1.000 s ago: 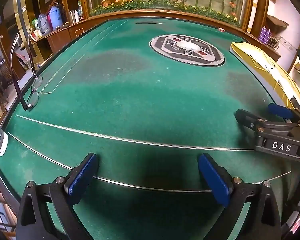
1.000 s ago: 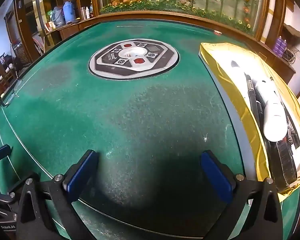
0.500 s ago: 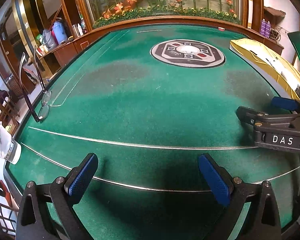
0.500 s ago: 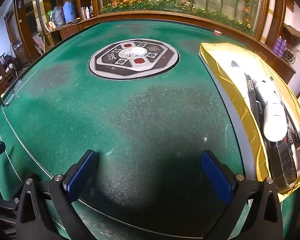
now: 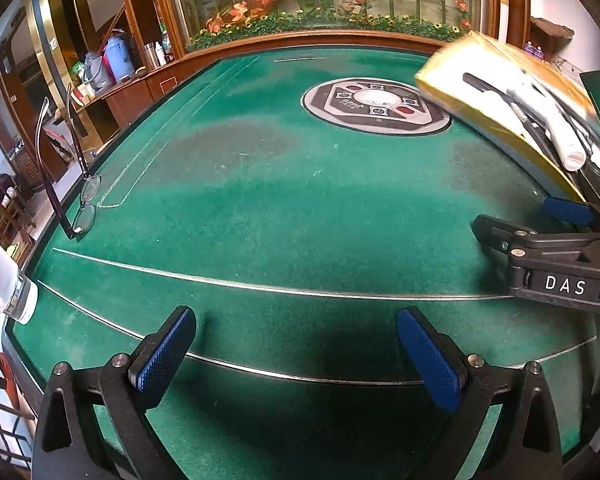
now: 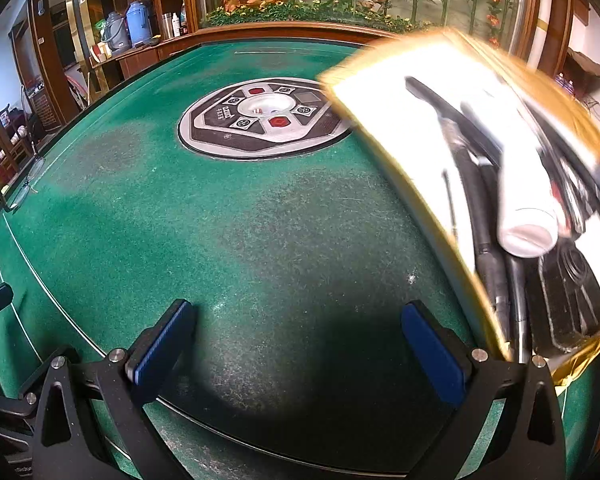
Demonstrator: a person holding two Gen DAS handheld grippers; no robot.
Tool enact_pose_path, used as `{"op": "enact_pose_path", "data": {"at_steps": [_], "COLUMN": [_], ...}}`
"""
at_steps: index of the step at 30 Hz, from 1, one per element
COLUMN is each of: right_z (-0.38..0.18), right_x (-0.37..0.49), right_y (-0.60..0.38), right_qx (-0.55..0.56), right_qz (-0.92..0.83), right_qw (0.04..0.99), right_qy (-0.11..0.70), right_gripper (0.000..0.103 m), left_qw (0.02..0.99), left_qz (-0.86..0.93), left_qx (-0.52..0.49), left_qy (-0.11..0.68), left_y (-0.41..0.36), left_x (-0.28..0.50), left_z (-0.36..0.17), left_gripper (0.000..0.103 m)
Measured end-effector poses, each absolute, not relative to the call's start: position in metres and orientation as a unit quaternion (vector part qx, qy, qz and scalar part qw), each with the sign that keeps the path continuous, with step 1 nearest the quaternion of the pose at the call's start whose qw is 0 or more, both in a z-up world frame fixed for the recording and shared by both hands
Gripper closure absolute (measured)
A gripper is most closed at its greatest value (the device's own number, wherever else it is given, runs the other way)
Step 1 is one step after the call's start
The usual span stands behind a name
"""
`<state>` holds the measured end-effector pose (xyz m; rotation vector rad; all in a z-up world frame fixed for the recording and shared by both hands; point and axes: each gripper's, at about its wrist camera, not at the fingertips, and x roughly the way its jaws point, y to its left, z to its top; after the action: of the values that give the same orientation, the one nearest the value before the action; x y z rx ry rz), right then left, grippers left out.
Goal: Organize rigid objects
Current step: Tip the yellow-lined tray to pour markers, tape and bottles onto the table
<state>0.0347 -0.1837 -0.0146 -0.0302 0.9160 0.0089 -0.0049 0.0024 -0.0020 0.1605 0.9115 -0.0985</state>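
While hanging low over the green worktop (image 5: 280,200), holding the left tool (image 5: 296,344) spread wide and gripping nothing. Showing the same at the right tool (image 6: 300,340): pads far apart, only bare felt between them.

Lying just beside the right tool, on its right, and rising away from it: the gold tray (image 6: 428,208), long axis running near to far, leaning slightly leftward at its far end. Looking blurred and tilted, so probably moving, though not touching either tool. Carrying a white bottle (image 6: 528,216) and dark items (image 6: 568,304), all lying lengthwise along the tray; blurring too much for naming the dark pieces.

Sitting well apart from the left tool, at the worktop's left edge: a clear cup (image 5: 4,288), then, further off, a pair of glasses (image 5: 85,208), temples sticking up.

Judging the reach: glasses and cup lying nearer the left tool, tray nearer the right, so likely calling for a left-side pick and a carry across.

Resting beyond, mid-worktop: a round control panel (image 6: 264,120).
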Motion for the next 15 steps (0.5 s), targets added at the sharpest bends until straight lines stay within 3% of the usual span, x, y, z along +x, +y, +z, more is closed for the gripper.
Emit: {"op": "enact_pose_path", "data": {"at_steps": [15], "right_z": [-0.0141], "right_x": [0.0308], "right_y": [-0.1866], "right_qx": [-0.016], "right_qz": [0.006], "right_qw": [0.897], "right_qy": [0.441], "right_gripper": [0.000], "left_qw": [0.894], "left_qz": [-0.046], "left_qx": [0.074], "left_qy": [0.440], "left_y": [0.0031], "left_x": [-0.0041], "left_z": [-0.0025], "left_gripper": [0.001]}}
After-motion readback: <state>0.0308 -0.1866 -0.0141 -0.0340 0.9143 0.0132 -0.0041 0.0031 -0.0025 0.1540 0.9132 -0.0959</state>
